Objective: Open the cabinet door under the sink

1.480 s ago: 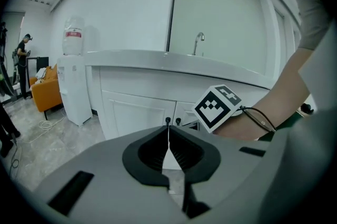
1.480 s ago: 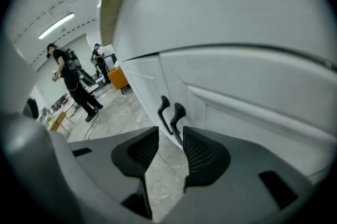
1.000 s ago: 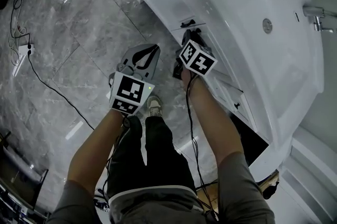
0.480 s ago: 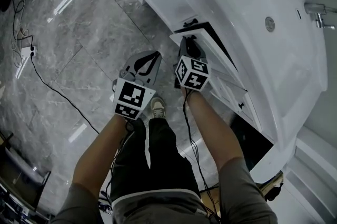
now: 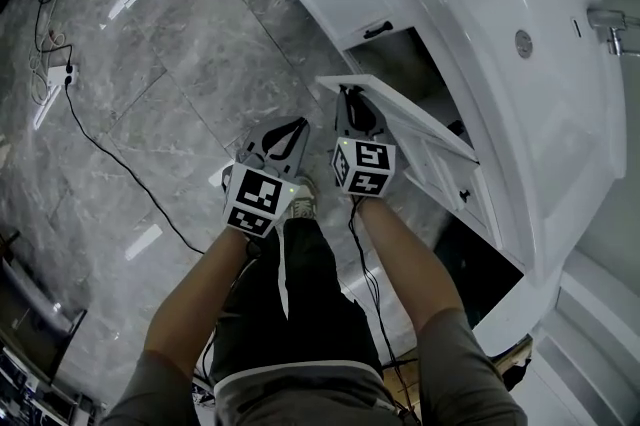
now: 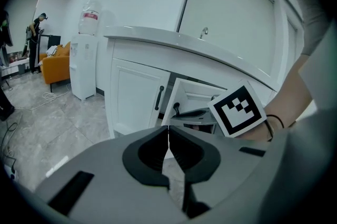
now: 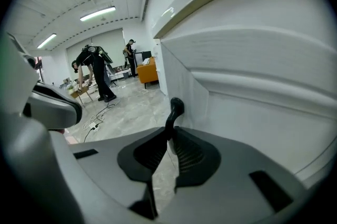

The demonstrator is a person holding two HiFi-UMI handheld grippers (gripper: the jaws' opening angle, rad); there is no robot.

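Observation:
The white cabinet door [image 5: 405, 119] under the sink stands swung partly out, with the dark inside of the cabinet [image 5: 410, 59] showing behind it. My right gripper [image 5: 353, 102] is shut on the door's black handle [image 7: 174, 110], and its jaws have just been closing on that bar. In the right gripper view the handle rises from between the pads of the right gripper [image 7: 169, 136]. My left gripper [image 5: 291, 136] hangs beside it over the floor, shut and holding nothing. The left gripper view shows the left gripper [image 6: 168, 132] facing the open door [image 6: 192, 95].
A neighbouring closed door with a black handle [image 5: 377, 29] sits to the left of the opening. The sink counter [image 5: 480, 4] overhangs the cabinet, with the tap [image 5: 612, 22] at far right. A cable [image 5: 110, 154] runs over the marble floor. A water dispenser [image 6: 84, 62] stands beyond; people [image 7: 96, 73] work far off.
The door has swung out from nearly closed, drawn by my right gripper towards the person. The dark opening has widened. My left gripper has drifted the same way.

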